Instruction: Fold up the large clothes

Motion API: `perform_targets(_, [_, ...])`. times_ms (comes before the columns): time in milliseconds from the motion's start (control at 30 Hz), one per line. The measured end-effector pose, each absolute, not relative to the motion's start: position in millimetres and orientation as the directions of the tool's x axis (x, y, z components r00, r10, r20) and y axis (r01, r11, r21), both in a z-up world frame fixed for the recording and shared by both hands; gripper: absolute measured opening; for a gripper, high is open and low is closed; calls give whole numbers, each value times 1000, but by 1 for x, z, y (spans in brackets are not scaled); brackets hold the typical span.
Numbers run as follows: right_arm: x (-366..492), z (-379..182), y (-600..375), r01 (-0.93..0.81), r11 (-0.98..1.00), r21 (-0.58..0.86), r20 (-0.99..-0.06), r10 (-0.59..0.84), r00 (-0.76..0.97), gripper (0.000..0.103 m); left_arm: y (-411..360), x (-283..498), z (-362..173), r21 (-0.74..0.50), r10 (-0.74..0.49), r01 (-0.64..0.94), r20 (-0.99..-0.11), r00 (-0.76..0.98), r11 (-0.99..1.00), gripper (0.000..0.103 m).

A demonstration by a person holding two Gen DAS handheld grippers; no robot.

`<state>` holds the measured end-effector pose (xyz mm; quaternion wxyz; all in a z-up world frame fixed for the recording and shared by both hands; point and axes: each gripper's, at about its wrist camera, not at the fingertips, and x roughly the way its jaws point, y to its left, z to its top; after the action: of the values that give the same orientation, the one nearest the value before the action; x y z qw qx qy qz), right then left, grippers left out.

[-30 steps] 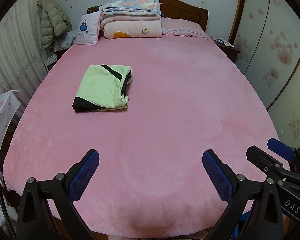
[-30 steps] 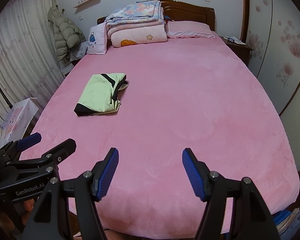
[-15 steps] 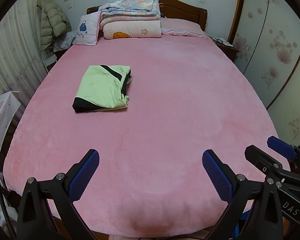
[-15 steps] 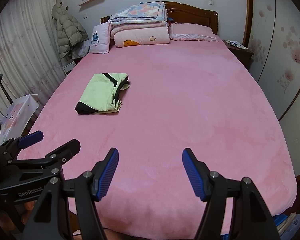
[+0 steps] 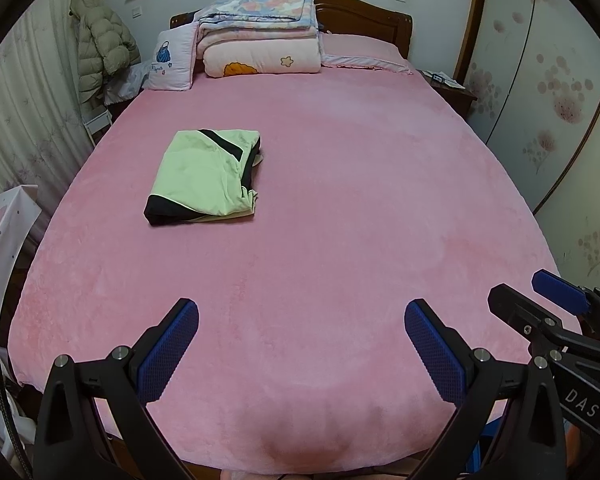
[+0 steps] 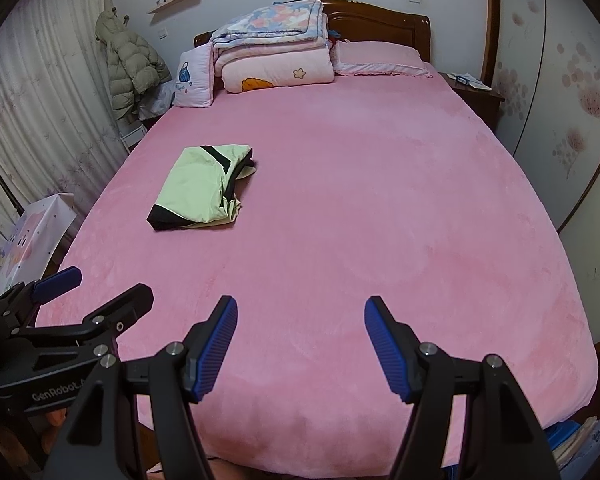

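Both grippers hover over the foot end of the bed [image 5: 340, 208], side by side, angled down at the pink cover. Left gripper [image 5: 300, 350]: fingers [image 5: 168, 354] wide apart, nothing between them. Right gripper [image 6: 300, 346]: fingers [image 6: 216, 346] also spread, gap empty; it shows at the right edge of the left wrist view, and the left gripper shows at the left edge of the right wrist view. Folded garment [image 5: 206, 178], light green with black trim, lies flat on the left half of the bed about midway up, well apart from both grippers, untouched. Stacked quilts [image 5: 260, 36] and pillows [image 5: 364, 54] sit at the wooden headboard [image 5: 364, 10]. Puffer jacket [image 5: 100, 40] hangs by the curtain on the left.
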<state>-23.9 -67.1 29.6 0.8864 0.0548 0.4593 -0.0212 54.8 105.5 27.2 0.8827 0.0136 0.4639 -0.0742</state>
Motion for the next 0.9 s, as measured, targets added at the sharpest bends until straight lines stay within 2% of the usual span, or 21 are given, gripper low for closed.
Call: perform_targets(900, [-17,29,-72,84,993,79,-817,16,577,66,106,62,27,-45,-120,146,-823,555,988,102])
